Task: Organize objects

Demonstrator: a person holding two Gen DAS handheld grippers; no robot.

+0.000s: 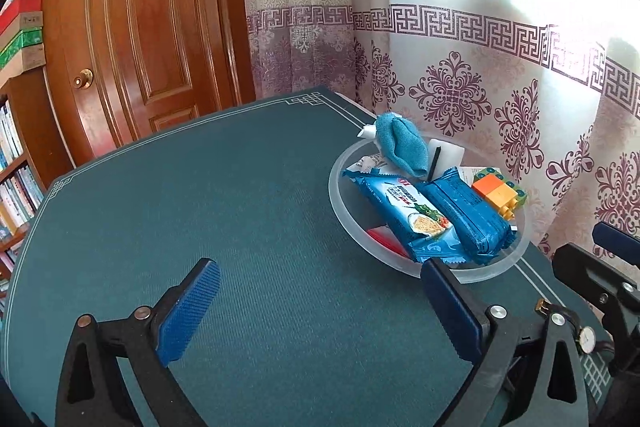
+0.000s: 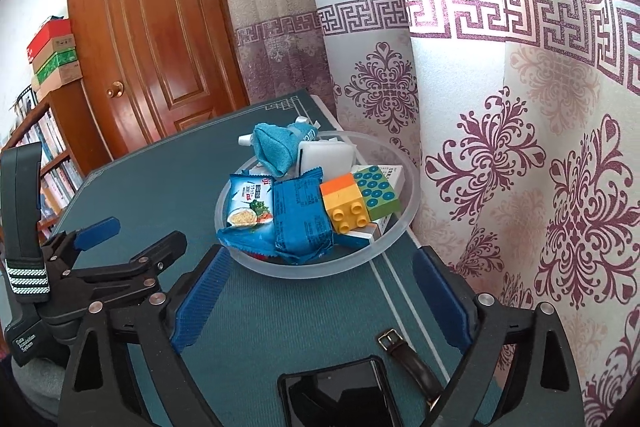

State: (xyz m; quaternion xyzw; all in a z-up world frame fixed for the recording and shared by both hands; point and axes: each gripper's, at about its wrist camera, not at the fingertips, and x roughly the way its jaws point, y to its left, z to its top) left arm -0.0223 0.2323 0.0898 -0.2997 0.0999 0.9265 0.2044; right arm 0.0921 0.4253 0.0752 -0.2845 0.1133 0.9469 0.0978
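Note:
A translucent bowl (image 1: 340,195) (image 2: 400,227) stands at the right edge of the green table mat (image 1: 240,195). It holds two blue snack packs (image 1: 416,219) (image 2: 304,223), a folded blue cloth (image 1: 400,143) (image 2: 276,147), a white box (image 2: 326,155), orange-yellow toy bricks (image 1: 498,193) (image 2: 348,203) and a green brick (image 2: 378,193). My left gripper (image 1: 320,267) is open over bare mat, its right finger just in front of the bowl's near rim. My right gripper (image 2: 322,259) is open and empty, just short of the bowl.
A black phone (image 2: 340,395) and a brown-strapped watch (image 2: 408,355) lie on the mat under my right gripper. Patterned curtains (image 2: 520,147) hang close behind the bowl. A wooden door (image 1: 140,27) and a bookshelf (image 1: 16,167) stand beyond the table's far left.

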